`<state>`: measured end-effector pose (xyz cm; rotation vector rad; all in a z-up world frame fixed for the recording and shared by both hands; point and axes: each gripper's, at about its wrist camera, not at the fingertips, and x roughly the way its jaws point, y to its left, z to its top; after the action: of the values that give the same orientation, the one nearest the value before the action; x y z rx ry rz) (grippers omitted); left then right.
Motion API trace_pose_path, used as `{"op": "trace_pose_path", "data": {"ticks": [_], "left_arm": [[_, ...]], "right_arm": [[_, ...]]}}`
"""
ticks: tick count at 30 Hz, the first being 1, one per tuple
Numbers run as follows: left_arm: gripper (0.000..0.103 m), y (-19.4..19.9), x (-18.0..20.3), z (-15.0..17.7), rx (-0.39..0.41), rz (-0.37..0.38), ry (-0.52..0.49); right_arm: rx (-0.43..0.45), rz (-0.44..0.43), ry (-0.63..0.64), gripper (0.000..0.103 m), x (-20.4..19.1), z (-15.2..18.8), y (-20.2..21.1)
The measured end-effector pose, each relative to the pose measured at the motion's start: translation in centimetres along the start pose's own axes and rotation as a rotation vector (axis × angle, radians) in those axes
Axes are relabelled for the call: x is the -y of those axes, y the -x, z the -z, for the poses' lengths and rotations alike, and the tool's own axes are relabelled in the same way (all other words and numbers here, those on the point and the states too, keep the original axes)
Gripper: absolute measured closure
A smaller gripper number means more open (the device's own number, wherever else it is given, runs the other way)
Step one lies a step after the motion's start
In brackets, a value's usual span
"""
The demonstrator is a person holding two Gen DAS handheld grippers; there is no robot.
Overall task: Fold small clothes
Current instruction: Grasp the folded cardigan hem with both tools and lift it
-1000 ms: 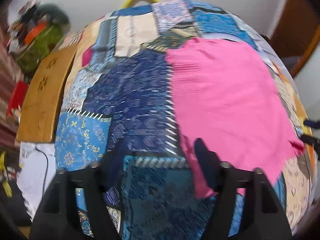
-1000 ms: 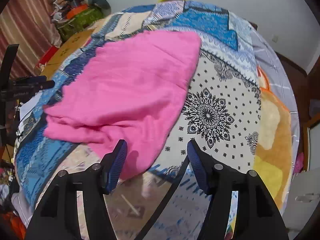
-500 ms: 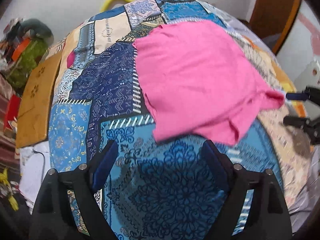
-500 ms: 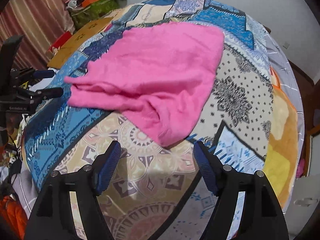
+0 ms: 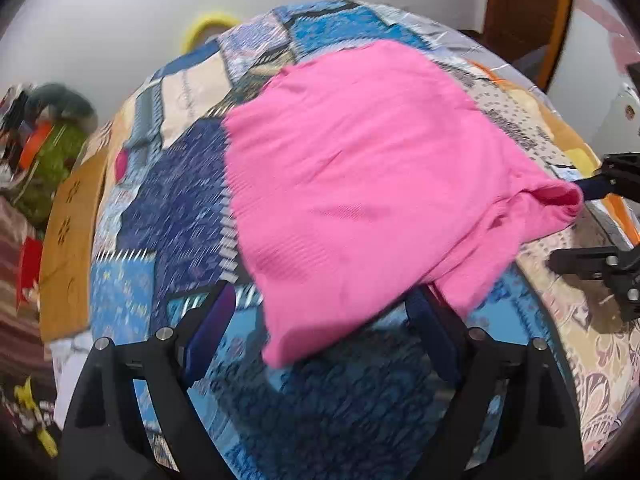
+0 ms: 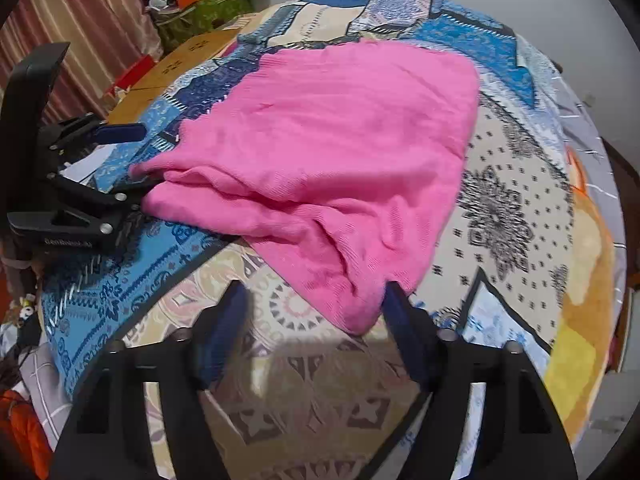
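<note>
Pink garment (image 5: pixel 360 184) lies on the patchwork bed cover (image 6: pixel 520 208), its near corners between each wide-open, empty claw: left claw (image 5: pixel 320 332), right claw (image 6: pixel 316 320).

Patchwork bedspread (image 5: pixel 180 208) in blue, cream and tan panels covers the work surface; a black mandala print (image 6: pixel 496 216) sits at 3 o'clock in the right wrist view. Wooden board (image 5: pixel 72 240) lies along the 9 o'clock edge. Green bag (image 6: pixel 204 12) among clutter at 11 o'clock. Yellow hoop (image 5: pixel 208 26) at 12 o'clock against the white wall (image 5: pixel 120 20). Striped curtain (image 6: pixel 92 32) at 10 o'clock. Brown door (image 5: pixel 528 12) at 1 o'clock.
</note>
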<state>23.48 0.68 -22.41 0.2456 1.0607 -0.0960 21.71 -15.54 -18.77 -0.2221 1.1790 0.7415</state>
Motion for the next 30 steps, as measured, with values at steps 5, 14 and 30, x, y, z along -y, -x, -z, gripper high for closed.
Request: {"op": "trace_pose_path", "data": {"ticks": [5,14,30], "left_arm": [[0.046,-0.7,0.4,-0.6,0.006,0.091,0.002],[0.092,-1.1,-0.1,-1.1,-0.016,0.117,0.056],[0.094,5.4,-3.6,-7.1,0.162,0.115,0.155]], "right_arm": [[0.006,0.000,0.010,0.075,-0.1,-0.3,-0.6],[0.060,0.035,0.029,0.095,0.1,0.2,0.9],[0.310,0.118,0.044,0.096,0.5,-5.2,8.2]]}}
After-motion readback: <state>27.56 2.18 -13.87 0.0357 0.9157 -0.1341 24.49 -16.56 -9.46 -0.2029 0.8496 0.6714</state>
